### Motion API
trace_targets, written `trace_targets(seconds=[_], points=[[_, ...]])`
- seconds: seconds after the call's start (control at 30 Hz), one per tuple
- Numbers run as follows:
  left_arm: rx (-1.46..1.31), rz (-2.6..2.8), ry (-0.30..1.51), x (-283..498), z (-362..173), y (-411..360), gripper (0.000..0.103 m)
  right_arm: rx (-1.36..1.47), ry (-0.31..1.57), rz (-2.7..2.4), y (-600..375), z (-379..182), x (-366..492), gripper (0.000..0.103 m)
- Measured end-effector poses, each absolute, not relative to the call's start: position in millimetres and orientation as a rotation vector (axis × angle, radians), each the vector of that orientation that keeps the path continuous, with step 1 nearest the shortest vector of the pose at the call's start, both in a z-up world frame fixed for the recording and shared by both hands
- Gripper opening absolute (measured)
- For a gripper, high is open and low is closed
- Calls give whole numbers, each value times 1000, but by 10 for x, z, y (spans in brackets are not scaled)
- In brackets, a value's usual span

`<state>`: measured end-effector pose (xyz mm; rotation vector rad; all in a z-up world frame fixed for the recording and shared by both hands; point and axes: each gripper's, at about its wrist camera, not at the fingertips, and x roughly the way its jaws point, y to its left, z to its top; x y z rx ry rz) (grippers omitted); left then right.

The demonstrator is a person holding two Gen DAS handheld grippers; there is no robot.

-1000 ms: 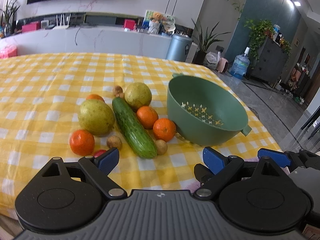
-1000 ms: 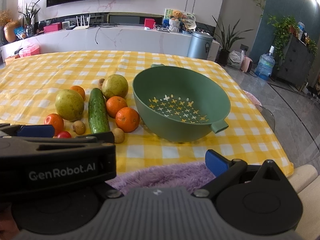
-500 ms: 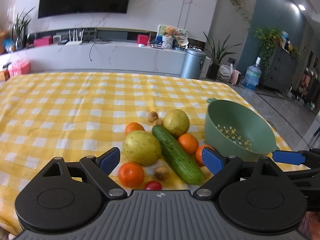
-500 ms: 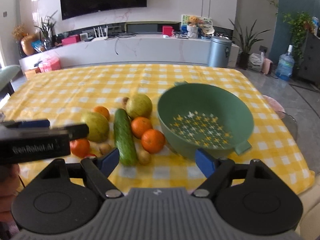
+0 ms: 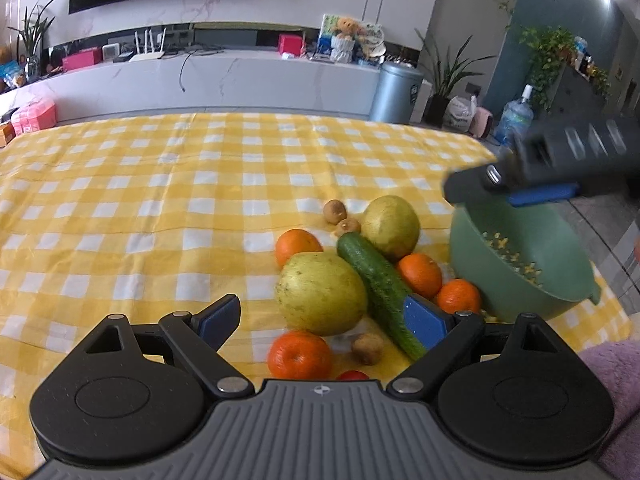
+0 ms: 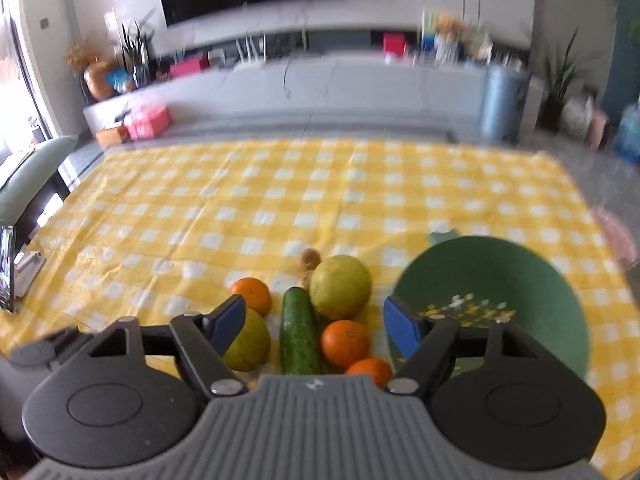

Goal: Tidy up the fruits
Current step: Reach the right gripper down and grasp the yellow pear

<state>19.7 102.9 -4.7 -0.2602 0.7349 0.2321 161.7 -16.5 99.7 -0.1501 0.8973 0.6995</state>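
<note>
Left wrist view: we see our left gripper (image 5: 322, 318) spread wide, empty, low-centre before the cucumber (image 5: 380, 278). Right gripper (image 6: 314, 320) likewise gapes empty; green colander (image 6: 520, 280) sits right

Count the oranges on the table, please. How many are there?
4. One orange lies behind the near pear, two lie between the cucumber and the green colander, and one is nearest the left gripper. None seems hidden.

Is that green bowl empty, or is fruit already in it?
Empty. The bowl shows only its perforated bottom, and the cucumber, oranges and other fruit all lie on the tablecloth beside it.
</note>
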Motion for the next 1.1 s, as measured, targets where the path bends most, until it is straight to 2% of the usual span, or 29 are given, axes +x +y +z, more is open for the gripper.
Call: trace_targets(seconds=[0.17,0.43,0.67,0.97,1.03,1.07,1.1], points=[[-285,235,770,312,-124,1121,103,-111,1083,691,195,824,2191,72],[-281,243,786,340,-160,1210,103,-434,1216,632,878,394,2657,69],[-341,204,803,369,-199,1284,103,-612,1350,598,1104,120,2785,68],[-388,177,830,377,-258,1303,103,-592,1422,618,1131,3,2980,75],[-389,183,830,377,-255,1303,103,-572,1458,615,1114,-4,3045,73],[-389,182,830,376,-254,1300,103,-565,1468,610,1100,5,3069,63],[-392,179,831,373,-255,1302,103,-571,1461,599,1088,26,3082,60]])
